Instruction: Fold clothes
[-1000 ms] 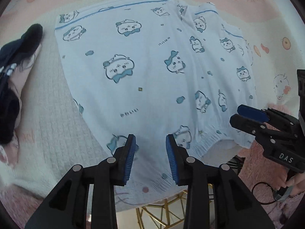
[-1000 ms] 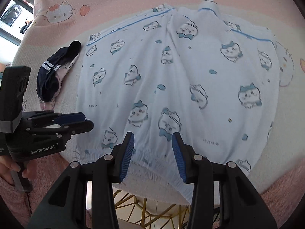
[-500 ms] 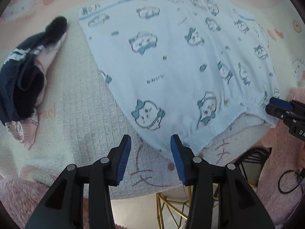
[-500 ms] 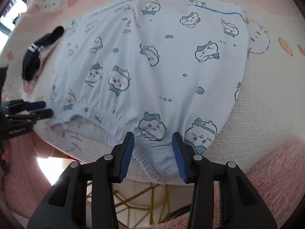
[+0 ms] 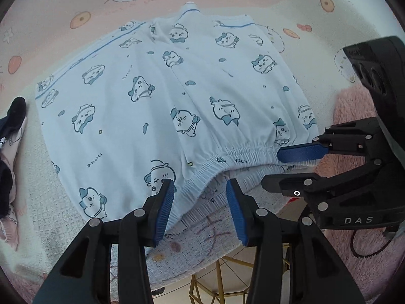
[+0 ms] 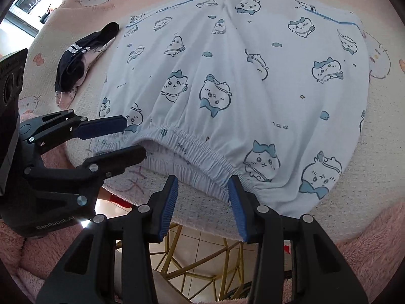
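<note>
Both grippers have swung back from the outer sides to the elastic waistband at the table's near edge, left gripper [image 5: 200, 212] and right gripper [image 6: 203, 202] both spread wide and empty, the printed shorts [image 5: 164, 96] lying flat, unfolded.

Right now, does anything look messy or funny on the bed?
Yes: the light blue cartoon-print shorts have their elastic waistband gaping open near the bed edge, and a dark navy garment lies crumpled beside them, unfolded.
</note>
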The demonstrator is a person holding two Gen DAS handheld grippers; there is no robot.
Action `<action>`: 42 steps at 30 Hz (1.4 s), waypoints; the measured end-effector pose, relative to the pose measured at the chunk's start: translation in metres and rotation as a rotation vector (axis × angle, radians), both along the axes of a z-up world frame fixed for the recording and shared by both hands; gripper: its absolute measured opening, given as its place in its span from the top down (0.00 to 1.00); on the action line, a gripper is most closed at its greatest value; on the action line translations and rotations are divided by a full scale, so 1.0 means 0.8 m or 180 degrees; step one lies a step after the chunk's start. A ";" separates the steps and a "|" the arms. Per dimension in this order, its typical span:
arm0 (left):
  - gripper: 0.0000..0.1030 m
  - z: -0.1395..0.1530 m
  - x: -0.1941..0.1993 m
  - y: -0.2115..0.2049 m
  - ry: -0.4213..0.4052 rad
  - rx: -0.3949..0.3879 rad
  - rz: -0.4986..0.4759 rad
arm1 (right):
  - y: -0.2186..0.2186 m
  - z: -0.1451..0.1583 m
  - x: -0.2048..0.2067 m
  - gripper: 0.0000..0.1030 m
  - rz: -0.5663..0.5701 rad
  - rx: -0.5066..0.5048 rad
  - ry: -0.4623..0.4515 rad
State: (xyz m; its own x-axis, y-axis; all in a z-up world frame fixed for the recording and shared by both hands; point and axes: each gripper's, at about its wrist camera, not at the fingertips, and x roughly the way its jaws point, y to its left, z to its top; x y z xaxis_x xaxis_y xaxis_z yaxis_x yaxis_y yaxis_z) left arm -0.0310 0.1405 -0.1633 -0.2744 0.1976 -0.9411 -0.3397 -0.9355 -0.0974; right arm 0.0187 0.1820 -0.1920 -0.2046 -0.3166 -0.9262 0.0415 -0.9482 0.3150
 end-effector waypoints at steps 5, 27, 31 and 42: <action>0.95 -0.009 0.004 0.001 0.0008 -0.0107 0.0080 | 0.017 -0.001 0.003 0.87 -0.0116 0.0060 -0.0043; 0.96 0.023 0.020 -0.026 0.0030 0.0271 0.0231 | -0.018 0.012 -0.002 0.84 0.0261 0.0230 0.0308; 0.96 0.018 0.014 -0.028 -0.0023 0.0311 0.0229 | -0.010 0.017 0.007 0.92 0.0193 0.0176 0.0275; 0.95 0.018 0.019 -0.043 -0.0124 0.0486 0.0337 | 0.036 0.011 0.012 0.91 -0.0230 -0.0013 0.0029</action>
State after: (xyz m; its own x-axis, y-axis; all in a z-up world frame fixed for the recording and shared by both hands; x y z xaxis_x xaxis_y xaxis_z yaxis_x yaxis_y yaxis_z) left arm -0.0159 0.1063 -0.1492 -0.2653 0.3109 -0.9127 -0.2334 -0.9391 -0.2521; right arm 0.0286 0.2109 -0.1828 -0.2354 -0.3044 -0.9230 -0.0240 -0.9476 0.3187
